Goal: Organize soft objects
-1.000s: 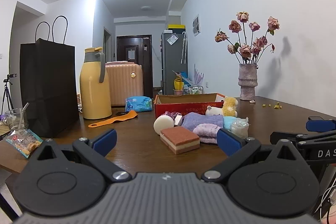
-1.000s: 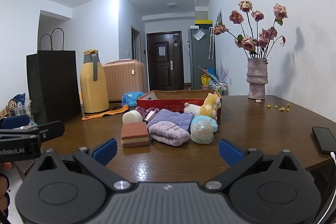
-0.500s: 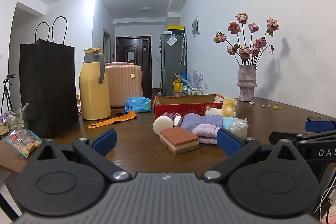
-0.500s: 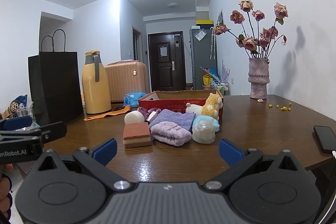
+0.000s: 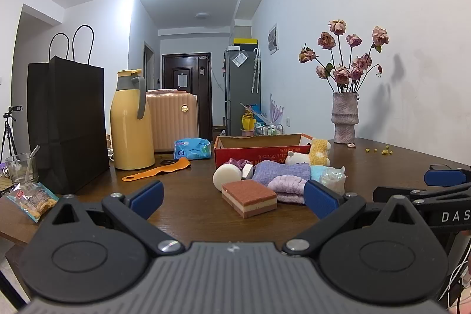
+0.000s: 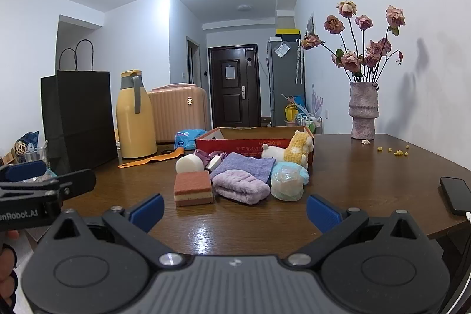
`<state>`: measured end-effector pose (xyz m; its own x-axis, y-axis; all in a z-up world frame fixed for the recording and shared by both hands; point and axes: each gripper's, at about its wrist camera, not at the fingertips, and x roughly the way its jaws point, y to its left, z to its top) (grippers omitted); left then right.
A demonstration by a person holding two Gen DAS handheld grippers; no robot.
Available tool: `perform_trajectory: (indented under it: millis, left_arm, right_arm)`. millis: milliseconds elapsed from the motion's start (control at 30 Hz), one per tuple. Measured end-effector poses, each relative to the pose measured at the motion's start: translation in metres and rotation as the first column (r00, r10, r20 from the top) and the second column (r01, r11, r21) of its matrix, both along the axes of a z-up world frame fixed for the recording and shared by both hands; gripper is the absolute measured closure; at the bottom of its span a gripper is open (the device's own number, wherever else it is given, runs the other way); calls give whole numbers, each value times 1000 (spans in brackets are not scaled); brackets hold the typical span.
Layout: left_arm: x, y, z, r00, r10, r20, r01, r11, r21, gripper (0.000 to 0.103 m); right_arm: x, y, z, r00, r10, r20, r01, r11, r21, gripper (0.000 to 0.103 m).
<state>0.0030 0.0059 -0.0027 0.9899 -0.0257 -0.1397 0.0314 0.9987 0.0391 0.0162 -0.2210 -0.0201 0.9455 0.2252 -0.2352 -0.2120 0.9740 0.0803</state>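
Observation:
A pile of soft things lies in front of a red cardboard box (image 5: 262,150) (image 6: 250,141) on the wooden table. It holds an orange layered sponge (image 5: 249,197) (image 6: 192,188), a white round sponge (image 5: 226,178) (image 6: 190,164), a folded purple towel (image 5: 290,188) (image 6: 240,187), a blue-purple cloth (image 6: 245,164), a clear bag (image 6: 286,182) and a yellow plush with a white plush (image 6: 298,150). My left gripper (image 5: 234,196) and right gripper (image 6: 235,210) both stand open and empty, short of the pile.
On the left stand a black paper bag (image 5: 66,125), a yellow thermos (image 5: 131,121) and an orange strap (image 5: 157,171). A vase of dried roses (image 6: 362,111) sits at the back right. A phone (image 6: 456,197) lies near the right edge; a snack packet (image 5: 31,199) lies at the left.
Both views have crept slightly forward toward the pile. Both grippers stay open and nothing on the table has moved.

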Motion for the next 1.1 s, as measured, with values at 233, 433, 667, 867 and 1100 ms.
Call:
perform_trajectory:
  millis: [233, 433, 667, 867, 1100]
  left_arm:
    - [0, 1, 0, 1000, 1, -2, -1, 1000, -2, 0]
    - [1, 1, 0, 1000, 1, -1, -1, 1000, 0, 0]
    - [1, 1, 0, 1000, 2, -1, -2, 1000, -1, 0]
    - [2, 1, 0, 1000, 1, 1, -1, 1000, 1, 0]
    - [3, 2, 0, 1000, 3, 3, -3, 1000, 1, 0]
  right_arm:
    - [0, -1, 0, 1000, -1, -4, 1, 1000, 3, 0]
    - [1, -2, 0, 1000, -9, -1, 9, 1000, 8, 0]
    - [2, -2, 0, 1000, -12, 0, 12, 1000, 8, 0]
    - [1, -3, 0, 1000, -12, 2, 12, 1000, 9, 0]
    - [2, -4, 0, 1000, -16, 3, 16, 1000, 9, 0]
